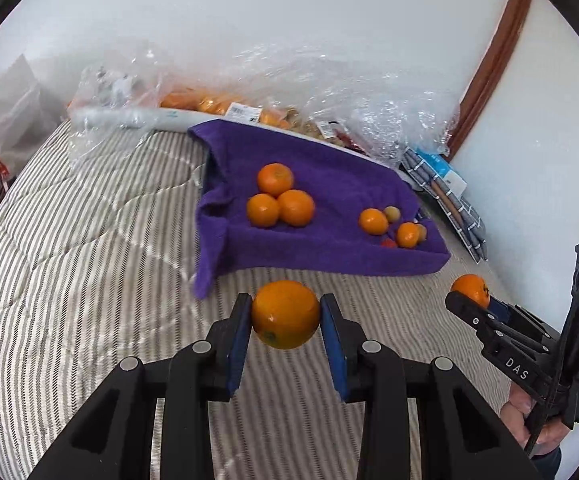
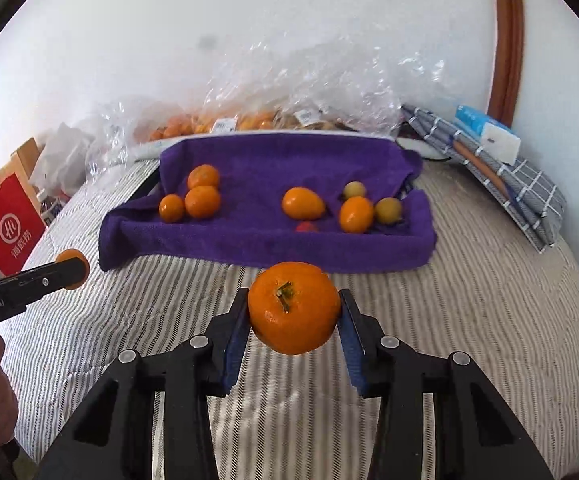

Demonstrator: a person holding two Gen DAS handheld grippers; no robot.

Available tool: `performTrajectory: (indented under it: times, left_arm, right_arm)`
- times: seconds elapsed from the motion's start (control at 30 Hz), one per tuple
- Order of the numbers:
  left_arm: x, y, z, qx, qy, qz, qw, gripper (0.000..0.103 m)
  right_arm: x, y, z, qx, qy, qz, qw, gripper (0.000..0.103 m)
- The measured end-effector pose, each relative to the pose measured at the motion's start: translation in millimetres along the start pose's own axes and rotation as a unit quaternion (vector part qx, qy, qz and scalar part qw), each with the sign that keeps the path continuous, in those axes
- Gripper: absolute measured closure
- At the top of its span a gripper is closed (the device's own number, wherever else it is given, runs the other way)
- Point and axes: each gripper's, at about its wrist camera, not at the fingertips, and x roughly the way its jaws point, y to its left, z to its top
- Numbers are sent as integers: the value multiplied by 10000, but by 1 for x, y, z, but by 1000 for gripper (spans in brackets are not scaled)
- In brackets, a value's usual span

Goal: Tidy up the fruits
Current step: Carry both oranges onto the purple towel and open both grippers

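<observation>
already both tools loaded. left gripper (image 1: 285,314) clamped on a smooth orange (image 1: 285,314), blue pads pressed on its sides, fruit clear of the bedding. right gripper (image 2: 294,308) clamped on a stemmed mandarin (image 2: 294,308), green stub facing the lens, also off the surface.

key relation: the purple towel (image 1: 329,248) lies straight ahead of both tools and beyond them, across a strip of striped quilt (image 1: 89,280). trio of oranges (image 1: 279,200) sits toward the towel's left side, so nearer the left hand; mixed cluster (image 2: 353,204) of oval orange fruits, small yellow-green ones and one red sits to the right, nearer the right hand.

textures: towel is plush, rumpled, edges turned up; round fruit may roll on it. quilt soft, ribbed. crinkled clear bags (image 2: 309,88) of more fruit behind, against the wall.
</observation>
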Motion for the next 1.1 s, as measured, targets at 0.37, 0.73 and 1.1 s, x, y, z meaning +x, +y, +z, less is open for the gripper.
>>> performTrajectory:
  times: [0.37, 0.73, 1.1]
  left_arm:
    - [-2, -31, 35, 163, -182, -23, 9997, 70]
    - [27, -20, 90, 198, -290, 281, 9990, 70]
    - [112, -24, 138, 236, -53, 204, 9995, 70]
  right_arm:
    - [-13, -40, 26, 302, -139, -84, 9994, 61]
    - [16, -61, 73, 436, -306, -177, 9984, 61]
    - [89, -81, 124, 311, -345, -142, 9988, 61]
